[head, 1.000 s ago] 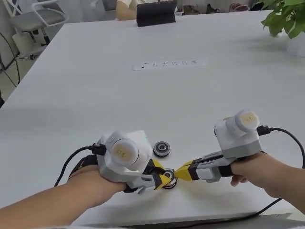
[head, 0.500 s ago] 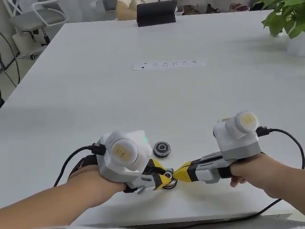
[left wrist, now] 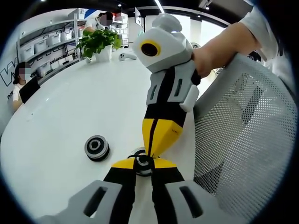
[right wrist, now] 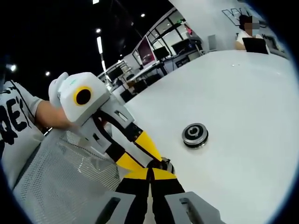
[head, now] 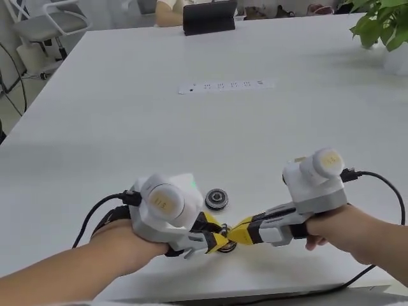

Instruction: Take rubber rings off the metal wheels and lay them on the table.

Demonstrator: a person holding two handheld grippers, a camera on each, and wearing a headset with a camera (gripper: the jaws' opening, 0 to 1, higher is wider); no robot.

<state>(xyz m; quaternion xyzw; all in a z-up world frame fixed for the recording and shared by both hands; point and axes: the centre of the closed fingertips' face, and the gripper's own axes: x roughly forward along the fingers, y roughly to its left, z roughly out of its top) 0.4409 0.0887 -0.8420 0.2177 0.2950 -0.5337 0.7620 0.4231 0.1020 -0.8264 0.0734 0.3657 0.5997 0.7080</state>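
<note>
A small metal wheel (left wrist: 141,164) sits pinched between the yellow jaws of my left gripper (left wrist: 142,163), low over the table's near edge. My right gripper (left wrist: 155,148) comes in from the opposite side, its jaws shut to a point on the wheel's thin black rubber ring (left wrist: 132,157). In the head view the left gripper (head: 218,241) and the right gripper (head: 234,236) meet tip to tip over the wheel (head: 227,246). The right gripper view shows the right gripper (right wrist: 149,173) and the wheel (right wrist: 164,165) just beyond it. A second wheel (head: 217,198) with its black ring lies flat on the table behind them.
The white table (head: 159,127) stretches far ahead, with a white power strip (head: 226,85) at mid-table. A dark tablet (head: 209,17) stands at the far edge and a green plant (head: 379,25) at the far right. A mesh chair (left wrist: 243,140) is beside the near edge.
My right gripper has crept a little to the left, closer against the left gripper. The left gripper and the second wheel have stayed put.
</note>
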